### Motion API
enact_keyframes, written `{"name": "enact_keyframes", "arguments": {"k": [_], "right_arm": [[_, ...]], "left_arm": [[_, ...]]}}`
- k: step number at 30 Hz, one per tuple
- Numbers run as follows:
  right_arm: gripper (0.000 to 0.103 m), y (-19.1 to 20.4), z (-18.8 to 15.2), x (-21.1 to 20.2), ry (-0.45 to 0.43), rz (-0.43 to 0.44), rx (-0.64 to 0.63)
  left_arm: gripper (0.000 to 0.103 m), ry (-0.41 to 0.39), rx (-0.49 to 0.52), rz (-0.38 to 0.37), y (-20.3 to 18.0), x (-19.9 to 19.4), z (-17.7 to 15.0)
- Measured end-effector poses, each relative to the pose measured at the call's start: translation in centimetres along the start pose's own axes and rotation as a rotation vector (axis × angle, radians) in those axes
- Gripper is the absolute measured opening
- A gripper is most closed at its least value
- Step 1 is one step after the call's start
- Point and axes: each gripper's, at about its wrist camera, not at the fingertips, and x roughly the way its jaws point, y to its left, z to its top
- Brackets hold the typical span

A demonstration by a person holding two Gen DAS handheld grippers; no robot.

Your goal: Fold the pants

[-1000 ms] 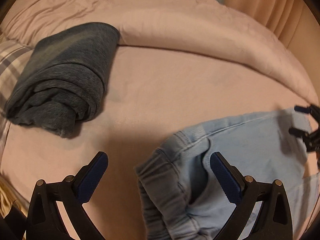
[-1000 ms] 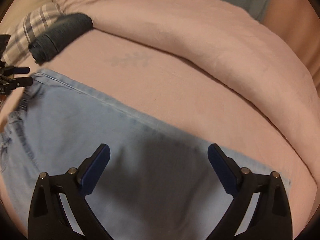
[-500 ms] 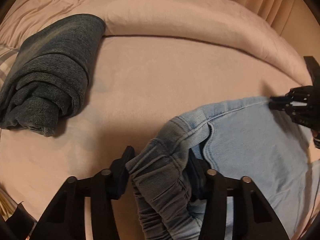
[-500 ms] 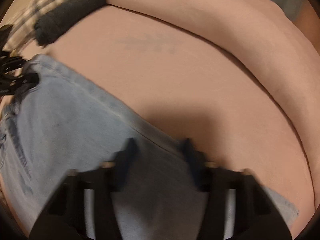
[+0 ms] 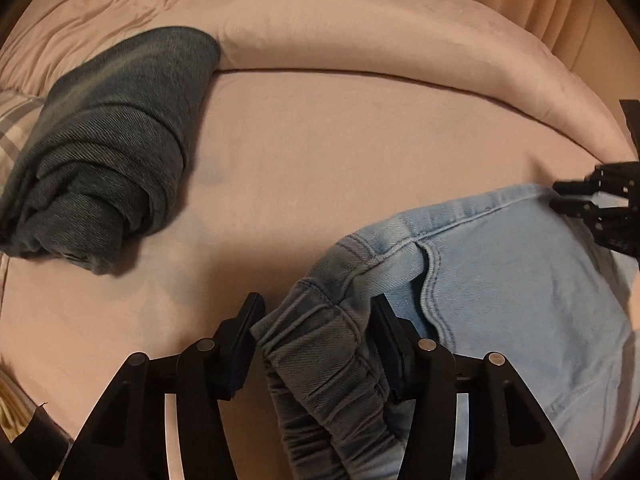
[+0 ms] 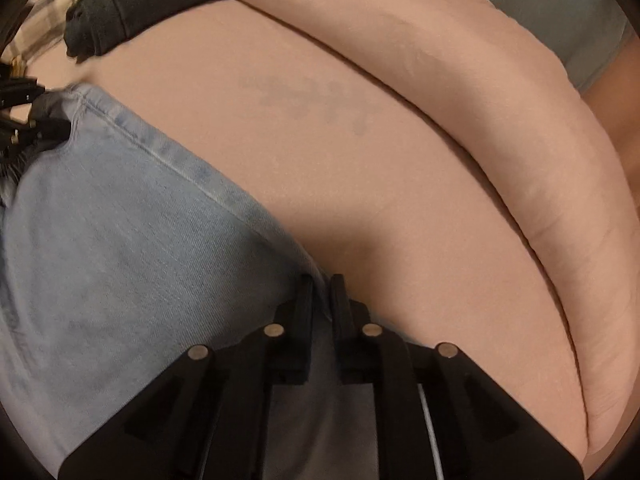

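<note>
Left wrist view: Your left gripper [image 5: 316,312] points down at the bed sheet [image 5: 340,152]. Its 2 jaws stand partly apart and are opening. The gathered elastic waistband [image 5: 320,356] of the light blue pants [image 5: 520,300] sits bunched between them, and both pads touch the bunched cloth. The pants lie flat on the sheet and extend from the waistband toward the right edge of the view. At that edge your right gripper [image 5: 576,196] meets the far edge of the pants. A folded dark denim garment [image 5: 112,148] lies on the sheet well apart from the pants, at upper left. A rolled pink duvet [image 5: 360,36] lies behind the pants, along the far side of the sheet. A plaid pillow [image 5: 16,128] shows just beyond the dark garment.

Right wrist view: Your right gripper [image 6: 320,286] points down at the seamed edge of the pants [image 6: 132,248], where the denim meets the sheet [image 6: 360,152]. Its 2 jaws are nearly together and are opening slightly. A thin fold of the pants edge runs between the pads, and they pinch it. Your left gripper [image 6: 24,116] shows at the left edge of the view, at the waist end of the pants. The dark garment [image 6: 148,4] lies beyond the pants at upper left, on the plaid pillow [image 6: 56,12]. The duvet [image 6: 500,120] curves along the far side.
</note>
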Motion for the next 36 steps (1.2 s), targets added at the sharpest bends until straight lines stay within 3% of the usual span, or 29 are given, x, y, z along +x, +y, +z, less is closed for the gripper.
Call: {"name": "enact_keyframes", "arguments": {"k": [1, 2, 3, 4, 7, 8, 10, 11, 12, 13, 14, 16, 17, 18, 20, 22, 25, 28, 31, 34, 36], "right_arm": [[0.037, -0.7, 0.0, -0.8, 0.0, 0.037, 0.019], [0.062, -1.8, -0.1, -2.0, -0.015, 0.083, 0.044], [0.07, -2.4, 0.0, -2.7, -0.031, 0.091, 0.047], [0.075, -2.9, 0.0, -3.5, -0.05, 0.082, 0.043], [0.076, -5.1, -0.1, -4.0, -0.031, 0.104, 0.077], [0.075, -5.7, -1.9, -3.2, -0.011, 0.129, 0.095], [0.075, -5.5, -2.1, -0.9, 0.054, 0.144, 0.113], [0.076, -5.1, -3.5, -0.2, 0.082, 0.149, 0.12], [0.079, -5.3, -3.9, 0.0, 0.068, 0.155, 0.13], [0.079, -5.6, -4.3, -0.2, 0.04, 0.157, 0.128], [0.078, -5.8, -4.6, -0.5, 0.03, 0.159, 0.121], [0.073, -6.0, -5.3, -0.9, 0.034, 0.147, 0.112], [0.061, -5.8, -5.2, -1.2, 0.043, 0.142, 0.098], [0.038, -4.9, -4.7, -1.4, 0.047, 0.136, 0.075], [0.011, -3.2, -4.3, -2.5, 0.053, 0.105, 0.011], [0.007, -1.0, -4.5, -2.9, 0.078, 0.011, -0.085], [0.005, 0.2, -4.7, -4.4, 0.067, -0.074, -0.106], [0.005, -0.8, -5.0, -9.2, -0.073, -0.147, -0.046], [0.005, -0.7, -6.5, -15.5, -0.211, -0.235, -0.049], [0.006, 2.1, -9.7, -20.9, -0.301, -0.323, -0.127], [0.006, 6.4, -12.9, -23.9, -0.351, -0.352, -0.191]], "left_arm": [[0.062, -0.011, 0.001, -0.006, 0.0, -0.6, 0.1], [0.067, -0.024, 0.001, -0.011, 0.0, -1.0, 0.2], [0.078, -0.035, 0.001, -0.015, 0.1, -1.3, 0.5], [0.081, -0.05, -0.001, -0.024, 0.2, -1.6, 0.6], [0.081, -0.046, -0.034, -0.083, 0.4, -1.0, 1.2], [0.081, -0.023, -0.047, -0.107, 0.4, -0.3, 1.5], [0.08, 0.005, -0.052, -0.108, 0.6, 0.7, 2.3], [0.076, 0.02, -0.042, -0.089, 0.1, 1.1, 2.1], [0.066, 0.028, -0.03, -0.073, -0.1, 1.2, 2.0], [0.064, 0.026, -0.005, -0.058, -0.6, 1.4, 2.1], [0.062, 0.016, 0.004, -0.051, -0.9, 1.3, 1.9], [0.047, 0.012, 0.005, -0.057, -1.1, 1.0, 2.0], [0.045, 0.014, 0.003, -0.064, -1.1, 0.9, 2.1], [0.042, 0.014, 0.002, -0.068, -1.1, 0.7, 2.1], [0.041, 0.003, 0.022, -0.053, -1.5, -0.2, 1.9], [0.04, -0.017, 0.044, -0.031, -1.8, -1.3, 1.9], [0.04, -0.086, 0.081, -0.014, -2.4, -4.2, 1.9], [0.04, -0.201, 0.128, -0.05, -2.7, -8.3, 1.2], [0.041, -0.312, 0.209, -0.038, -3.8, -11.9, -0.5], [0.041, -0.397, 0.294, -0.05, -4.3, -15.2, -4.0], [0.041, -0.434, 0.358, -0.065, -4.4, -16.9, -7.0]]}}
